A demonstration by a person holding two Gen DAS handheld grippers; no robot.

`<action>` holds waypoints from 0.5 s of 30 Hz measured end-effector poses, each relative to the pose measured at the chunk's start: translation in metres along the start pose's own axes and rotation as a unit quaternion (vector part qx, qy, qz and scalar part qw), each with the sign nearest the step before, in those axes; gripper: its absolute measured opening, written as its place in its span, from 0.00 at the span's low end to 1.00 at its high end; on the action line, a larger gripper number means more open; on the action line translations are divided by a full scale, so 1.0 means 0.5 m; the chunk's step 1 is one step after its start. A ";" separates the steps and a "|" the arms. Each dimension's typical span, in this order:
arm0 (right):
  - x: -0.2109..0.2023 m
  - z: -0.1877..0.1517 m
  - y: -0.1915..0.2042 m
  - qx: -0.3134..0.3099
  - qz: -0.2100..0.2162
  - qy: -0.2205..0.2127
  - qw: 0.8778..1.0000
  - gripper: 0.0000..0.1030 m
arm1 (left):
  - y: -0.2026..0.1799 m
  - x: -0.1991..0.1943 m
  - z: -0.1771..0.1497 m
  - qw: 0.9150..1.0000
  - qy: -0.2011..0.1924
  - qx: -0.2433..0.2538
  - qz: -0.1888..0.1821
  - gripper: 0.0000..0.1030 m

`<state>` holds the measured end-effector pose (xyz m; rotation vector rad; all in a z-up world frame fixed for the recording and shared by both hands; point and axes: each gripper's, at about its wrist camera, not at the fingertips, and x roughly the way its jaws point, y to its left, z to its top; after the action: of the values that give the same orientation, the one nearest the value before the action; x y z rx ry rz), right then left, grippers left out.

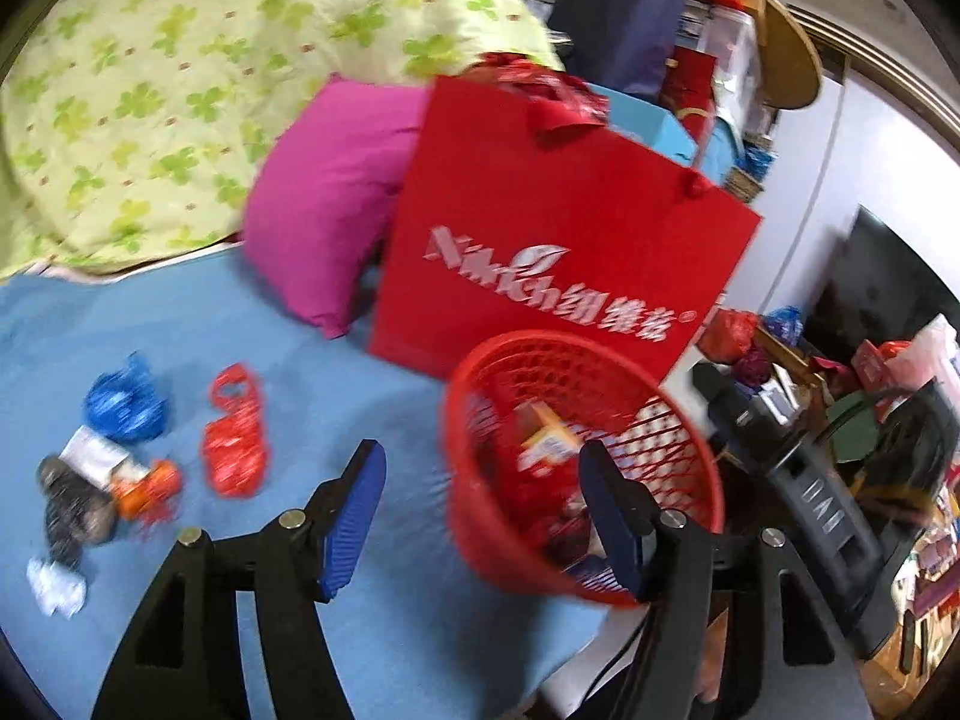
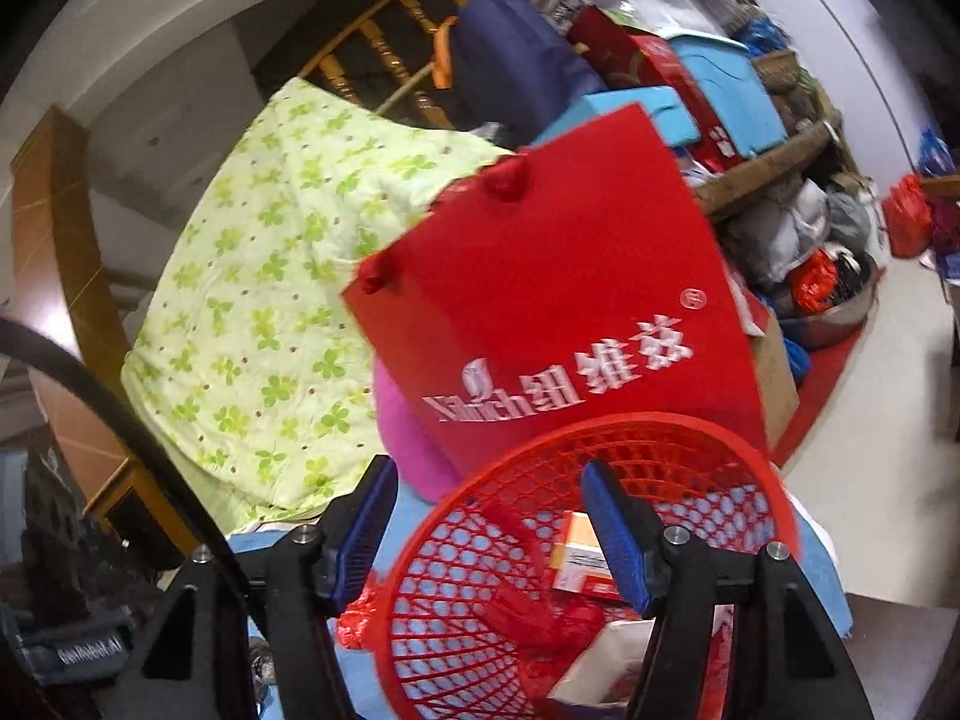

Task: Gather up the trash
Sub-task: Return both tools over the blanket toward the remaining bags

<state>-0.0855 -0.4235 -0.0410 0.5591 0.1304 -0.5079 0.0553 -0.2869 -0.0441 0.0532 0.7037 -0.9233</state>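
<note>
A red mesh basket (image 1: pixel 678 468) (image 2: pixel 690 468) stands at the edge of the blue bed sheet (image 1: pixel 252 324), tilted toward me. Inside it lie an orange-and-white box (image 1: pixel 543 438) (image 2: pixel 582 558) and red wrappers (image 2: pixel 540 612). My left gripper (image 1: pixel 480 456) is open, its jaws standing either side of the basket's near rim, the right finger inside. My right gripper (image 2: pixel 489 471) is open the same way over the rim. On the sheet to the left lie a blue wrapper (image 1: pixel 123 402), a red wrapper (image 1: pixel 234 438), an orange wrapper (image 1: pixel 150 483) and white paper scraps (image 1: pixel 57 585).
A red paper bag (image 1: pixel 540 252) (image 2: pixel 540 312) stands right behind the basket, beside a pink pillow (image 1: pixel 324 204) and a green clover quilt (image 1: pixel 180 90) (image 2: pixel 270 300). Stacked boxes and bags (image 2: pixel 720 90) crowd the far side. The floor (image 2: pixel 870 450) lies to the right.
</note>
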 end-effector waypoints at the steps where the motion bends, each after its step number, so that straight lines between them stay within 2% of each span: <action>1: 0.000 -0.003 0.012 -0.008 0.005 -0.001 1.000 0.66 | 0.017 -0.009 -0.010 1.000 -0.001 -0.006 0.009 0.66; 8: -0.004 -0.044 0.129 -0.083 0.061 -0.002 0.995 0.66 | 0.163 -0.081 -0.083 0.994 -0.003 -0.052 0.096 0.67; 11: 0.002 -0.070 0.179 -0.112 0.088 0.008 0.990 0.69 | 0.245 -0.118 -0.125 0.986 -0.003 -0.089 0.138 0.67; 15: 0.023 -0.109 0.235 -0.141 0.108 0.039 0.983 0.70 | 0.326 -0.162 -0.174 0.975 -0.011 -0.122 0.185 0.67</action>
<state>-0.0163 -0.3136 -0.0342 0.3103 0.2096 -0.2503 0.0982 -0.0998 -0.1052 -0.0426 0.7508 -0.4773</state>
